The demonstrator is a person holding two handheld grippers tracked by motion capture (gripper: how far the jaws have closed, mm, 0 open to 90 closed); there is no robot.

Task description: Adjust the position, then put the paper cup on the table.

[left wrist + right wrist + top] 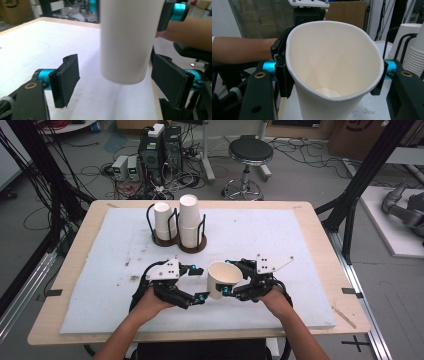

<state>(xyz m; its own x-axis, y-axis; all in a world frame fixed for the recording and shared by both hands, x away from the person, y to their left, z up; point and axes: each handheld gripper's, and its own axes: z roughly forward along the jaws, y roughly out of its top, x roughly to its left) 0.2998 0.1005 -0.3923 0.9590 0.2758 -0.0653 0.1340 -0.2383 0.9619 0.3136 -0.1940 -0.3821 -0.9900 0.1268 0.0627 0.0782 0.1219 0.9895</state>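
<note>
Pinching the rim of the paper cup point(223, 279) from both sides, the right gripper point(332, 72) holds it upright and clear above the table point(310, 227), squeezing its mouth into an oval. The left gripper point(117, 85) sits just beside the cup's lower body, its jaws spread apart with the cup's base between them and not pressed. The cup's long axis runs vertical, and the two cup stacks point(179, 222) in their wire holders stand well beyond the cup, toward the table's far edge.
</note>
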